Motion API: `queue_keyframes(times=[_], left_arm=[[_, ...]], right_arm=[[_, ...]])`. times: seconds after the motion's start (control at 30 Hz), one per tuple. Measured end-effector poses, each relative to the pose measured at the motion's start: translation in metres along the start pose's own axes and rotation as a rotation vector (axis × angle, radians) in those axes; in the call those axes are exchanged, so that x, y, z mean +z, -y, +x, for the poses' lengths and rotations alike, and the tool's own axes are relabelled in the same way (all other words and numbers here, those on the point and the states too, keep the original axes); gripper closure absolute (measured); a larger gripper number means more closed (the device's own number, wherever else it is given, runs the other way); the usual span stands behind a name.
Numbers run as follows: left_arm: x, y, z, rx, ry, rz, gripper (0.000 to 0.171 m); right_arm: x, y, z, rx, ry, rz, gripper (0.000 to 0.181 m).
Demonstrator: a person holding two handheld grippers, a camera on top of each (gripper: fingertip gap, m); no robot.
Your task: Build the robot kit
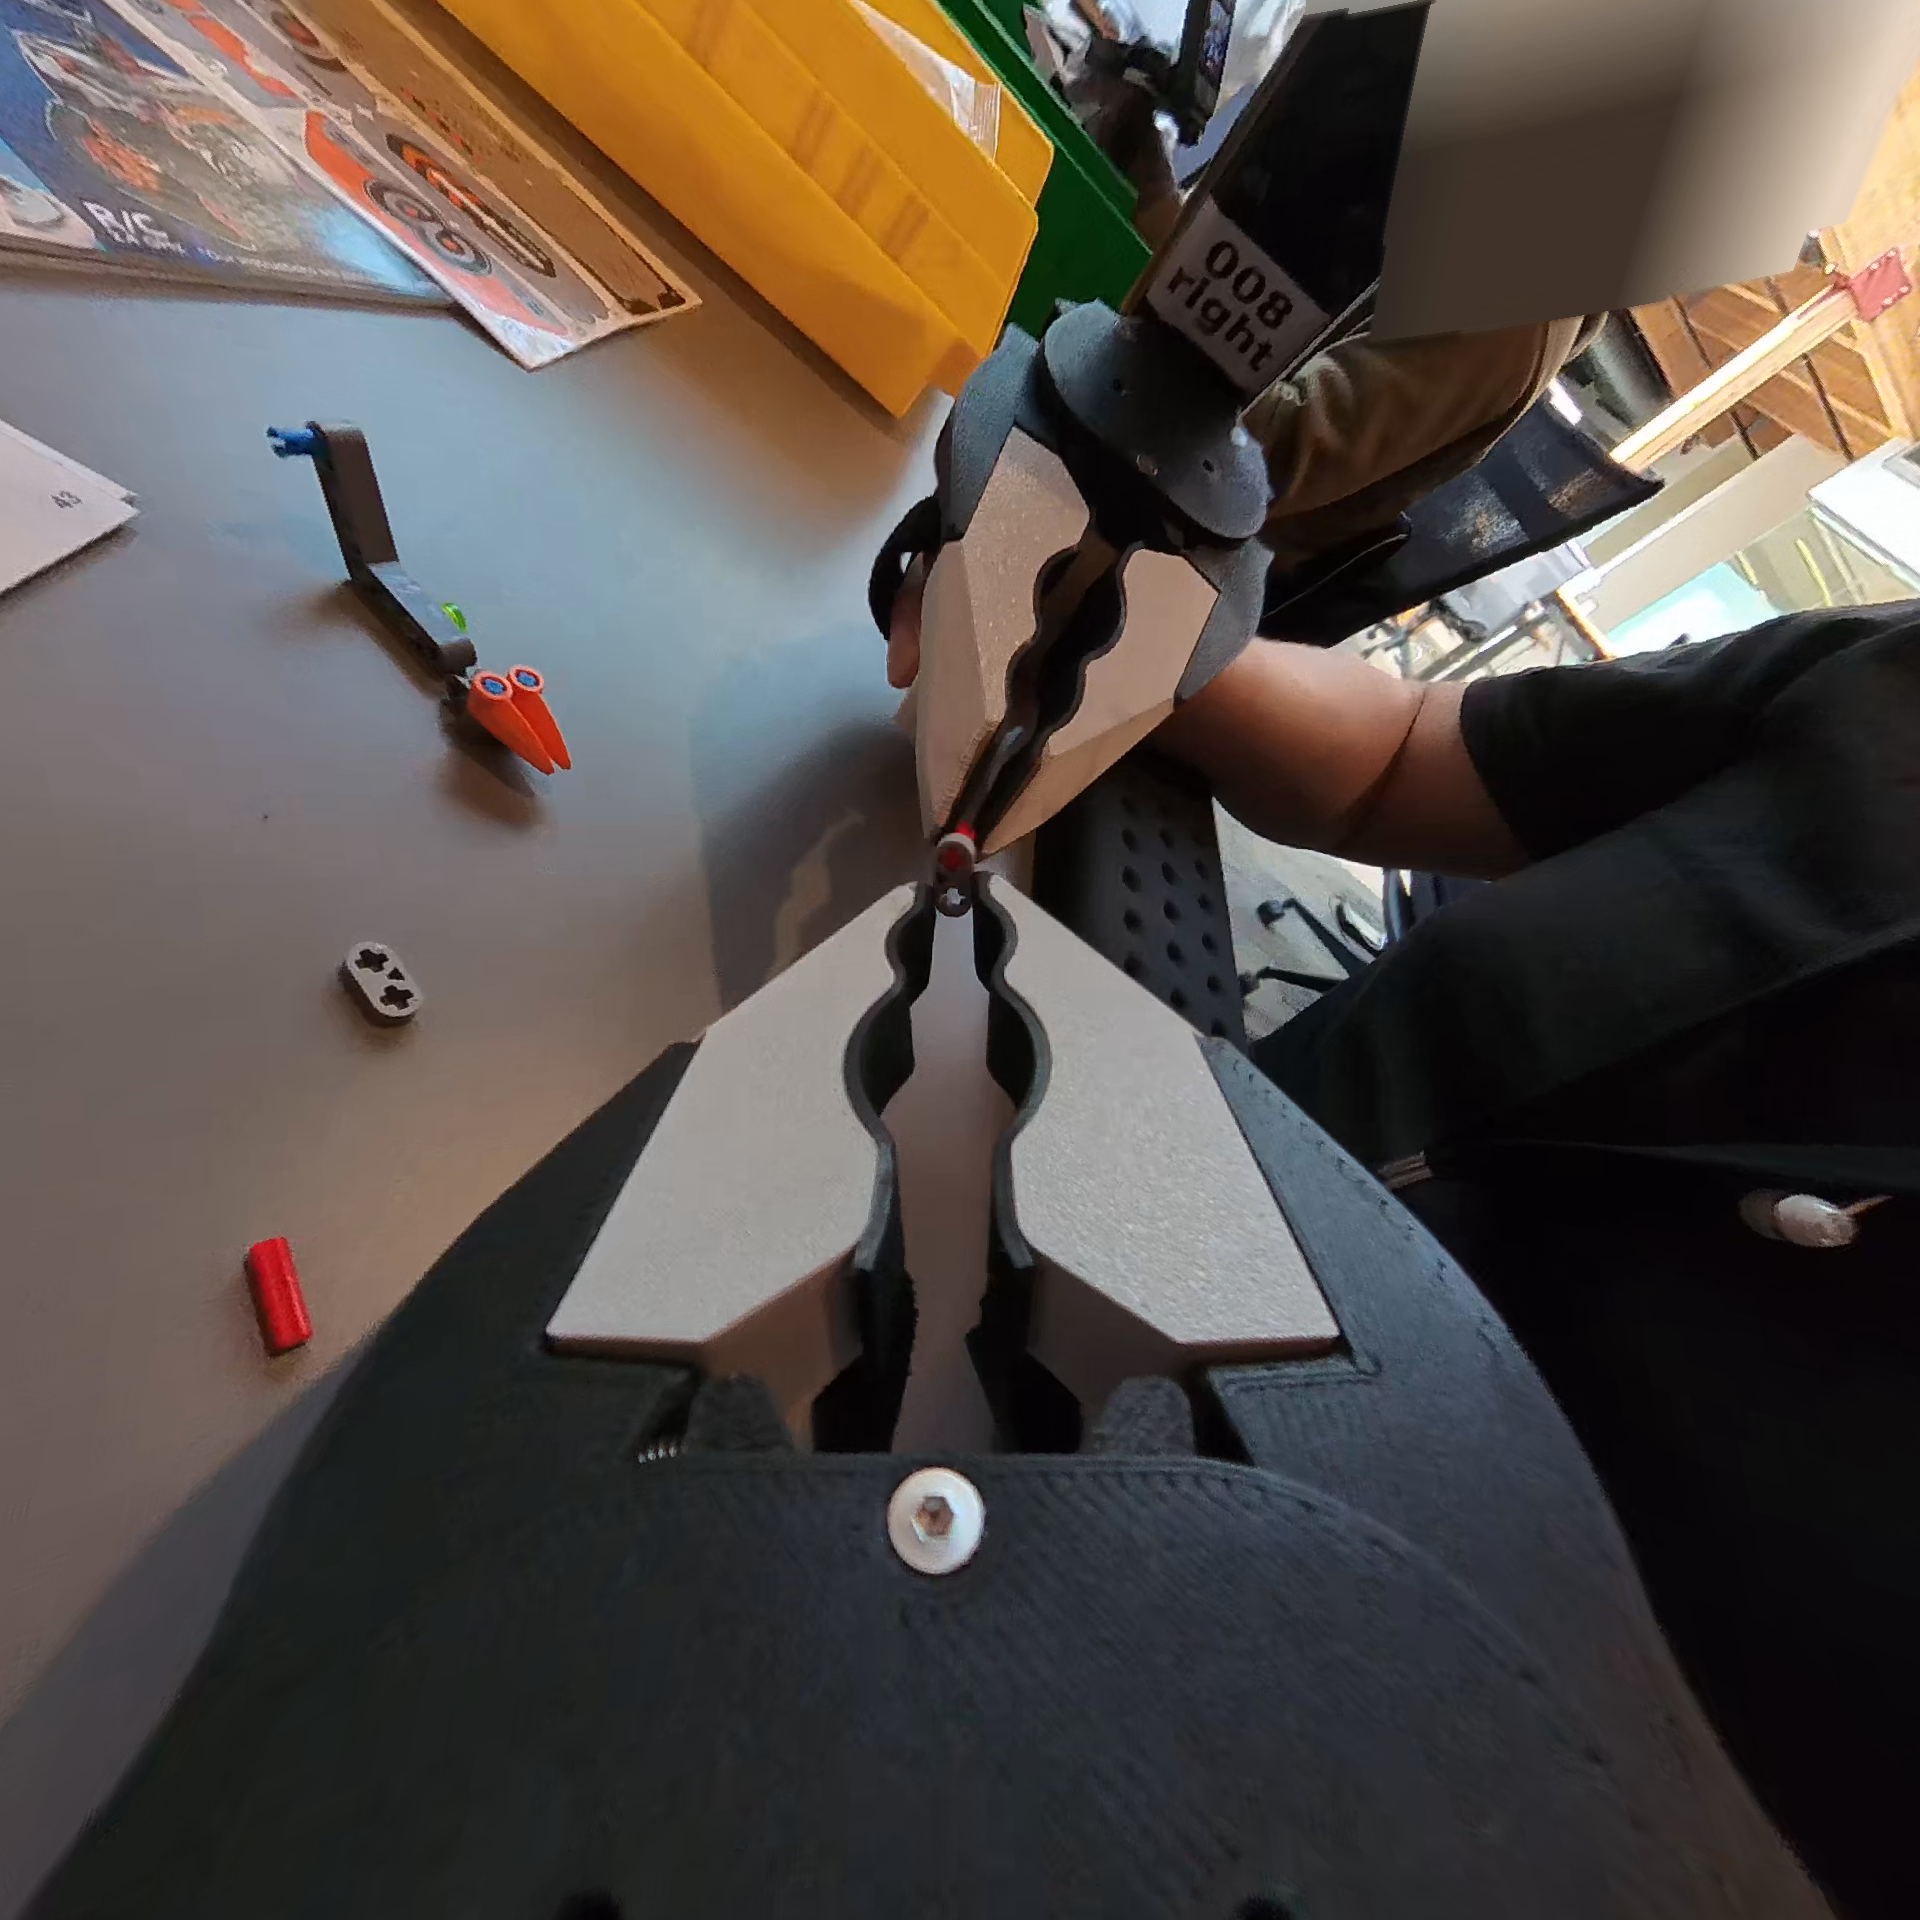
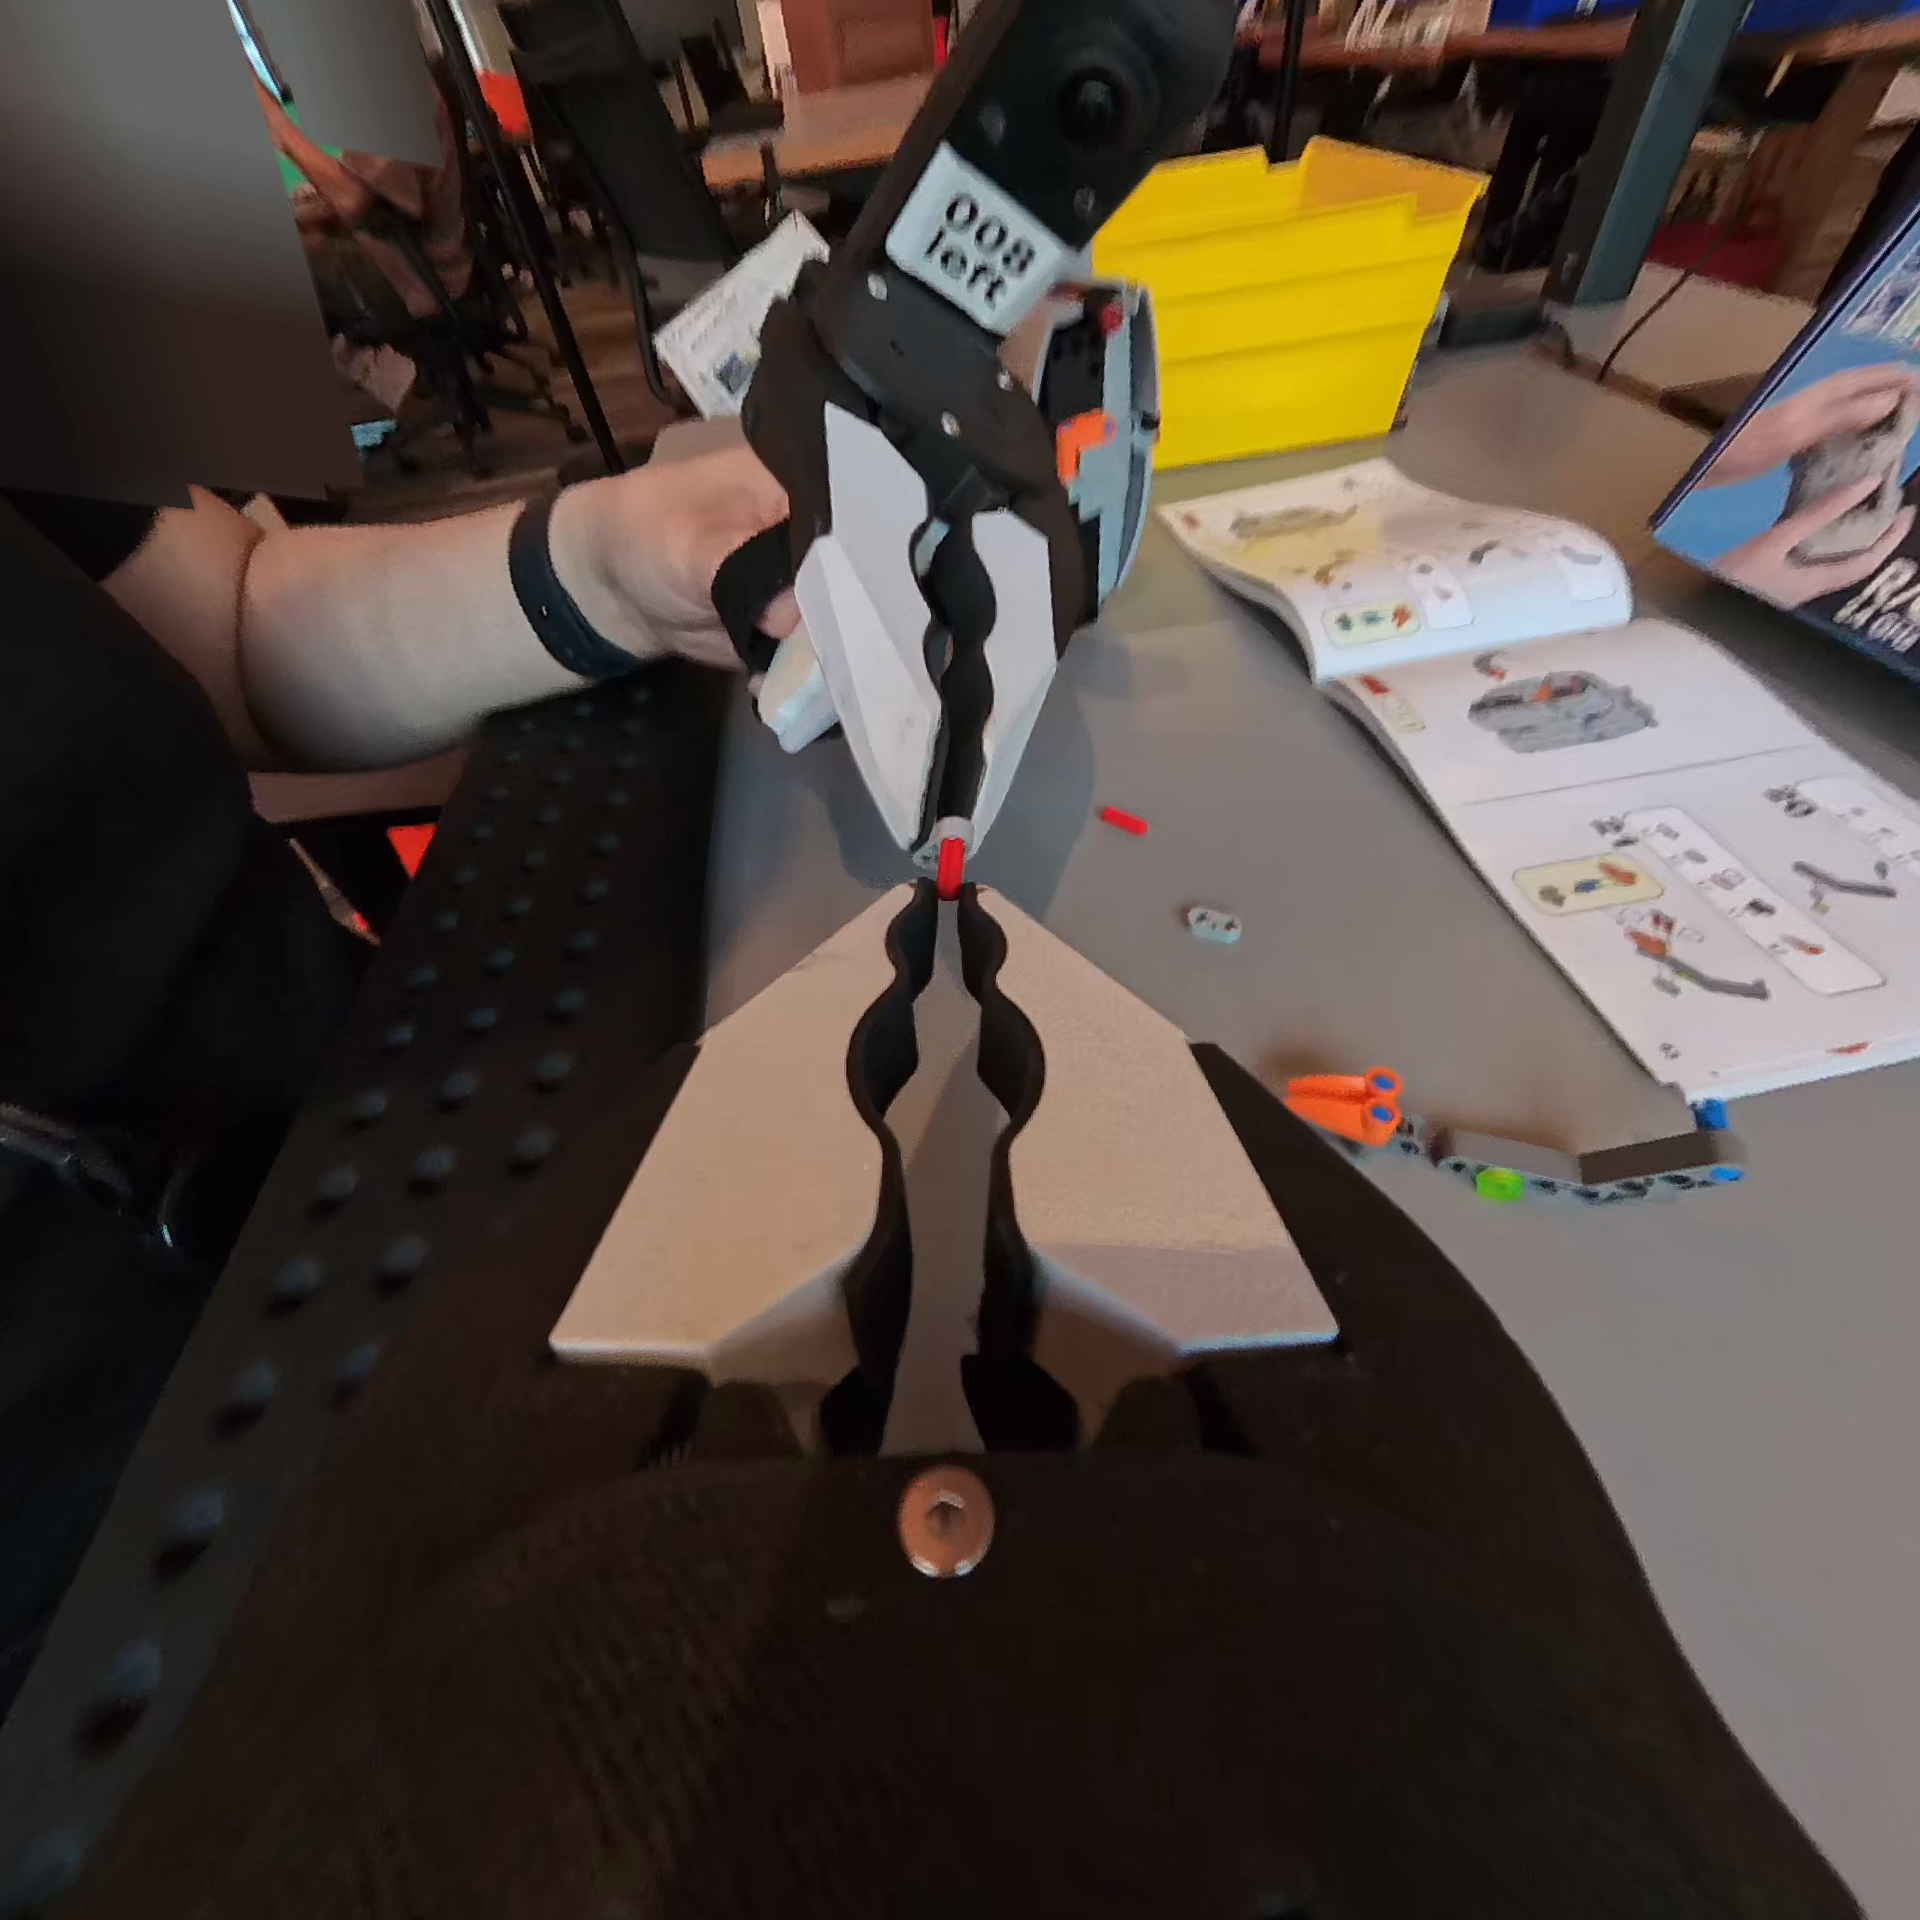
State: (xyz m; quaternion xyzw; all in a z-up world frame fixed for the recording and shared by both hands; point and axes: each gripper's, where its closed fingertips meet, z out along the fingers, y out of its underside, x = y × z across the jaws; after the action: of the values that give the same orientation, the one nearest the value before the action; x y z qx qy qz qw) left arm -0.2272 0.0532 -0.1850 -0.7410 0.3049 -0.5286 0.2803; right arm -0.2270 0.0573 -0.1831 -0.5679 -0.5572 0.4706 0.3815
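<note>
Reader: Grippers first, please. What is the left wrist view showing?

Describer: The left gripper (image 1: 951, 896) is pinching a small grey connector (image 1: 951, 902) at its tips. The right gripper (image 1: 962, 831), coming in from above, is clamping a short red pin (image 1: 956, 844). Pin and connector are touching, held up near the front edge of the grey table (image 1: 312, 1143). I cannot tell whether the pin is seated. On the table, apart from one another, are lying a dark beam assembly (image 1: 395, 582) with orange tips, a grey link (image 1: 380, 982) and a loose red piece (image 1: 277, 1296). A yellow bin (image 1: 831, 208) is sitting behind.

Reader: And the right wrist view?

Describer: It is showing the same meeting from the opposite side: the red pin is standing upright between the right gripper's closed tips, its top meeting the connector. An open instruction booklet (image 2: 1558, 810) is lying to the right, beside a blue printed box (image 2: 1818, 468).

Reader: Any writing?

Describer: Each gripper is carrying a white printed tag. The booklet and box are bearing print too.
</note>
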Motion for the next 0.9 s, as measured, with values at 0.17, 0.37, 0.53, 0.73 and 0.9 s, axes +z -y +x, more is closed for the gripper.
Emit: queue_keyframes(times=[0.17, 0.37, 0.53, 0.73, 0.9], left_arm=[[-0.032, 0.041, 0.013, 0.175, 0.077, 0.232, 0.167], [-0.066, 0.067, 0.022, 0.393, 0.260, 0.408, 0.167], [-0.100, 0.083, 0.026, 0.430, 0.345, 0.583, 0.167], [-0.136, 0.090, 0.032, 0.463, 0.418, 0.722, 0.167], [-0.136, 0.089, 0.030, 0.421, 0.376, 0.720, 0.167]], right_arm=[[-0.003, 0.010, 0.018, -0.017, -0.087, 0.061, 0.158], [0.036, -0.021, 0.022, -0.254, -0.108, -0.254, 0.167], [0.076, -0.014, 0.032, -0.480, -0.094, -0.370, 0.169], [0.106, -0.025, 0.046, -0.361, -0.044, -0.480, 0.166], [0.117, -0.034, 0.050, -0.292, 0.008, -0.546, 0.163]])
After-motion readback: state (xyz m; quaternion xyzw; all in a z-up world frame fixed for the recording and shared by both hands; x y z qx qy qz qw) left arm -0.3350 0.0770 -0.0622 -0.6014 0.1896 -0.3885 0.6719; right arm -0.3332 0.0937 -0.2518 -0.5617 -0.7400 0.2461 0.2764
